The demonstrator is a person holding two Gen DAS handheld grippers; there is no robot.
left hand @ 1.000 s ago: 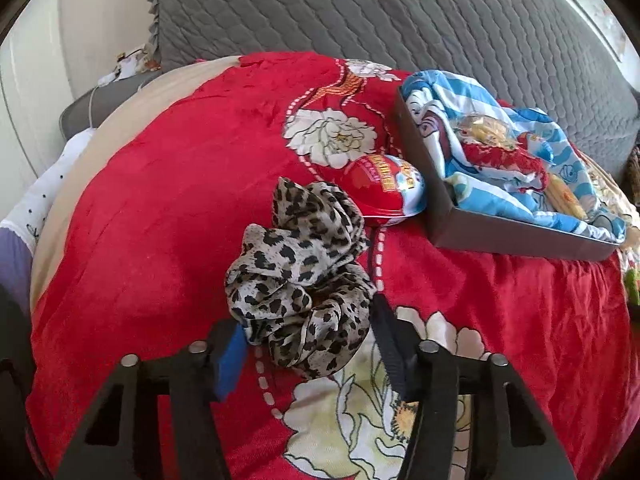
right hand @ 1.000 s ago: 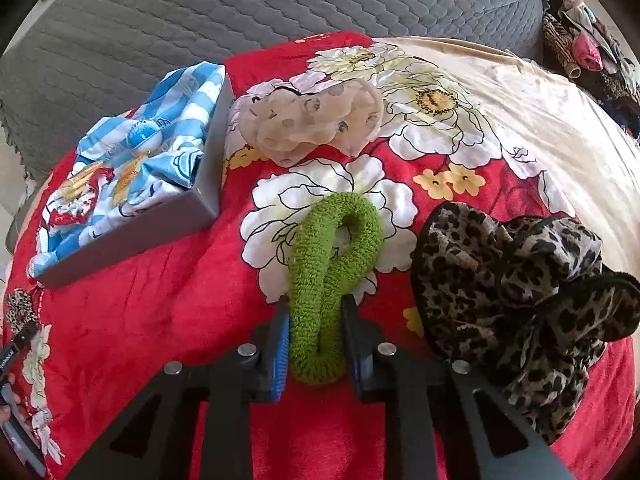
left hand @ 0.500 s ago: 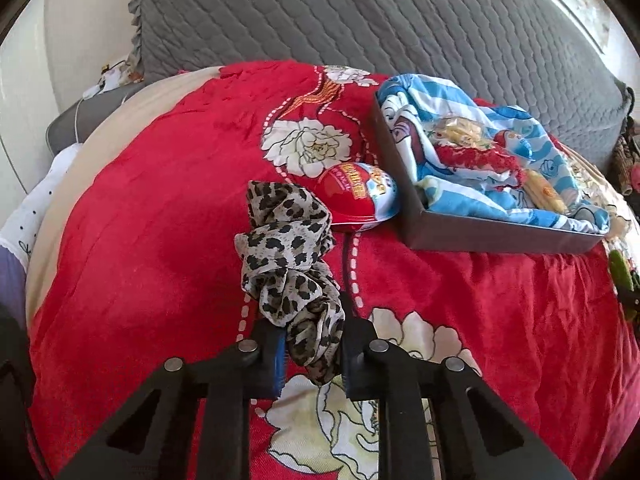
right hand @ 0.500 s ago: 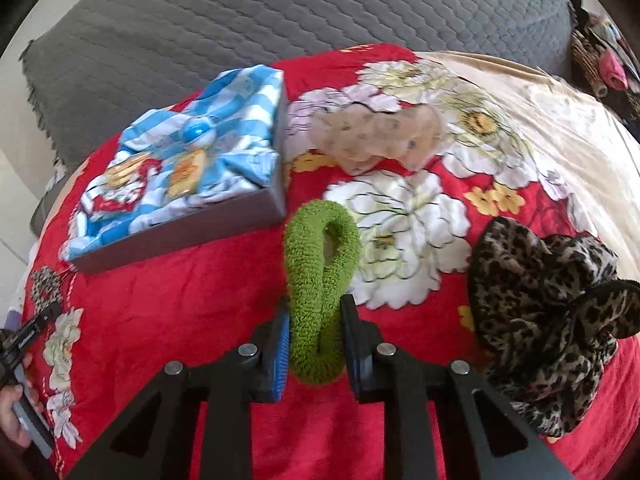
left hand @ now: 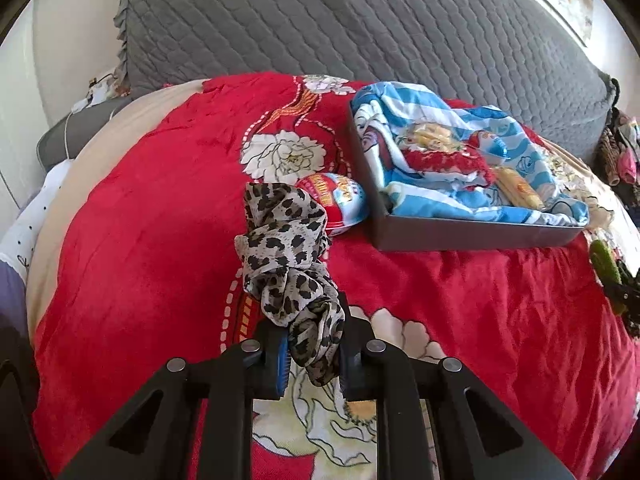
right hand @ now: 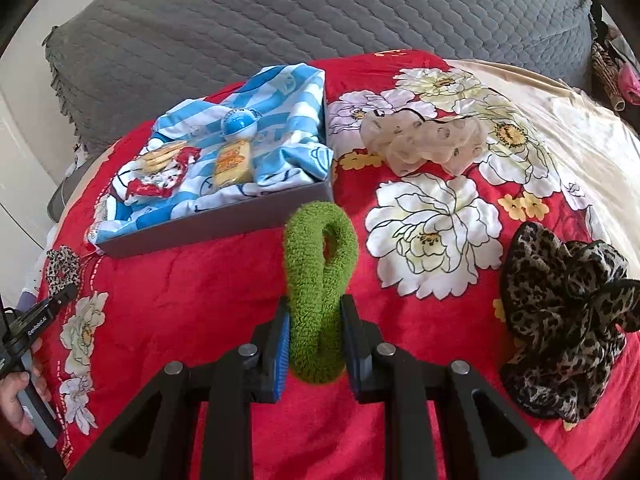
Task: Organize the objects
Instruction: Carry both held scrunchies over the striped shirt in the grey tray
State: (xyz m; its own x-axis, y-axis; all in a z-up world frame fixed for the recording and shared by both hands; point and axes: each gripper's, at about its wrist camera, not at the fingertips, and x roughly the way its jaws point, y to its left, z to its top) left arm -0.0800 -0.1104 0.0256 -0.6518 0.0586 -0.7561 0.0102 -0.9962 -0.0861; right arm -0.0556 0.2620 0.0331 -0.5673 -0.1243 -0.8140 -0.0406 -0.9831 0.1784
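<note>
My left gripper (left hand: 310, 344) is shut on a light leopard-print scrunchie (left hand: 286, 256) and holds it above the red floral blanket. My right gripper (right hand: 314, 338) is shut on a fuzzy green scrunchie (right hand: 318, 276), held upright above the blanket. A grey tray (left hand: 460, 234) lined with a blue striped cloth holds snack packets; it also shows in the right wrist view (right hand: 224, 222). A red and blue egg-shaped toy (left hand: 336, 202) lies left of the tray. The green scrunchie shows at the left wrist view's right edge (left hand: 606, 262).
A dark leopard scrunchie (right hand: 560, 320) lies on the blanket at right. A pale dotted scrunchie (right hand: 424, 138) lies right of the tray. A grey quilted cushion (right hand: 280, 20) rises behind. The person's hand holding the left gripper (right hand: 24, 392) shows at lower left.
My left gripper closed on the light leopard scrunchie and lifted it. My right gripper, still shut on the green scrunchie, rose and moved toward the tray.
</note>
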